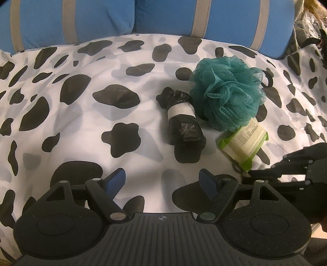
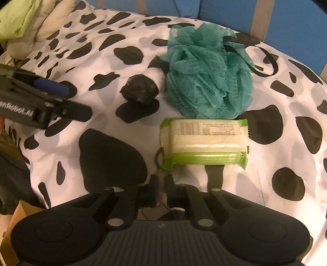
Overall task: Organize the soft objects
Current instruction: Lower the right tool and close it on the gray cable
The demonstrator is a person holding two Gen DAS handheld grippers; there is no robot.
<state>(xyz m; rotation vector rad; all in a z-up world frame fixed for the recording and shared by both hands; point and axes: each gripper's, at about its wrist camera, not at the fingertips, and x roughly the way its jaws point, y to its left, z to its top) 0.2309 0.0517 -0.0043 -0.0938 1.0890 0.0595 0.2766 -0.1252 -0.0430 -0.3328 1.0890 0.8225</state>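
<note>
Bedsheet (image 1: pixel 81 126): white with black and grey cow-like blotches.
Pillows (image 1: pixel 173 14): bright blue with grey-beige stripes, behind the bedsheet.
Bath pouf (image 1: pixel 226 92): teal mesh, black loop.
Roll of bags (image 1: pixel 181 116): black with a white band, left of the bath pouf.
Wipes pack (image 2: pixel 204 141): cream-white with lime green edges, in front of the bath pouf.
Left tongs (image 1: pixel 163 182): black, blue pads.

A bed (image 1: pixel 85 126) covered in a white sheet with black cow spots carries three things: a teal bath pouf (image 1: pixel 226 92), a black roll (image 1: pixel 183 116) banded in white just left of it, and a green wipes pack (image 1: pixel 243 145) touching the pouf's near edge.
</note>
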